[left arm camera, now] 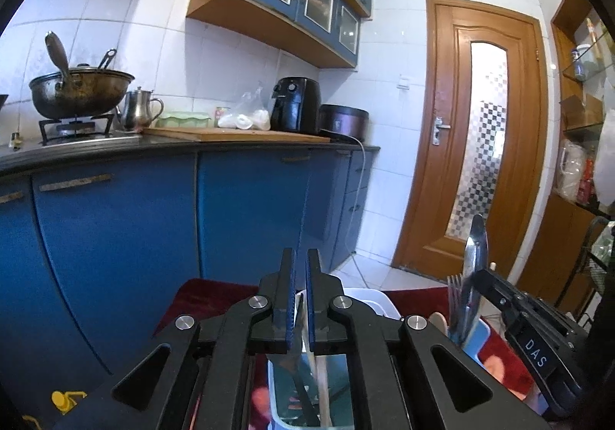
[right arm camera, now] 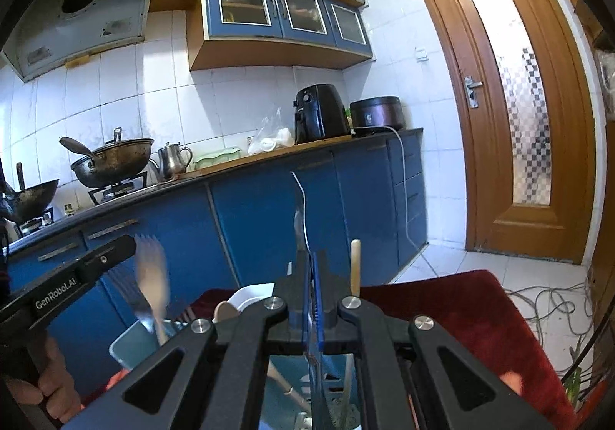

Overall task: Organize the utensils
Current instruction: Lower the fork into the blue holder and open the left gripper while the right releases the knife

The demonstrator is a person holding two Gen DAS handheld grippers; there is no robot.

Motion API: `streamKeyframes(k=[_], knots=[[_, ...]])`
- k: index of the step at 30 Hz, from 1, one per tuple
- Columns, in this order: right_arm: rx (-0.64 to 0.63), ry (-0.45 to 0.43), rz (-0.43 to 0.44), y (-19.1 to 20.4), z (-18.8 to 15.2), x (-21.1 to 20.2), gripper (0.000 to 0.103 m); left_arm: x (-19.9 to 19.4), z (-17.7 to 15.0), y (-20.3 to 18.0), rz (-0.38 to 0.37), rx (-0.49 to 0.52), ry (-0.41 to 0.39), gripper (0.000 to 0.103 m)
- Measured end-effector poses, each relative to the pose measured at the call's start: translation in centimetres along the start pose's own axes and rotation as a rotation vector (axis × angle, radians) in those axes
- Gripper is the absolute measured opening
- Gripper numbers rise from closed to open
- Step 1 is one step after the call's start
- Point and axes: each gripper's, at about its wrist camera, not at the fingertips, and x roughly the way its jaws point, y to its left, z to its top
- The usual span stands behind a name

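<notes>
In the left wrist view my left gripper [left arm camera: 301,257] stands nearly shut, a narrow gap between its blue pads, with nothing seen between the tips; a dark utensil handle [left arm camera: 303,391] and a wooden stick [left arm camera: 321,380] lie in the white tray [left arm camera: 369,299] beneath it. My right gripper [right arm camera: 310,257] is shut on a metal spoon [right arm camera: 301,207], held upright by its handle. The same spoon [left arm camera: 474,249] shows at the right of the left wrist view, above a light blue holder [left arm camera: 474,334] with forks [left arm camera: 455,291]. The holder [right arm camera: 130,345] also shows in the right wrist view, with a blurred utensil [right arm camera: 153,284].
A red cloth [right arm camera: 461,307] covers the surface under the containers. A wooden chopstick [right arm camera: 355,264] stands beside the right gripper. Blue cabinets [left arm camera: 115,237] and a counter with a wok [left arm camera: 80,91], kettle [left arm camera: 140,110] and air fryer [left arm camera: 296,103] are ahead. A wooden door [left arm camera: 480,130] is at right; cables [right arm camera: 553,307] lie on the floor.
</notes>
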Motion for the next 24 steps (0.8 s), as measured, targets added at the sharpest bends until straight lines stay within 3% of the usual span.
streamKeyframes(k=[7, 13, 24], knots=[[0.012, 0.001, 0.030, 0.4, 0.3, -1.2, 0.021, -0.8, -0.1, -0.3, -0.024, 0.013, 0.007, 0.008], [0.026, -0.002, 0.028, 0.6, 0.8, -2.7, 0.021, -1.7, 0.1, -0.4, -0.030, 0.014, 0.018, 0.009], [0.109, 0.061, 0.065, 0.5, 1.4, -6.1, 0.023, -5.0, 0.9, -0.9, -0.067, 0.039, 0.071, 0.029]])
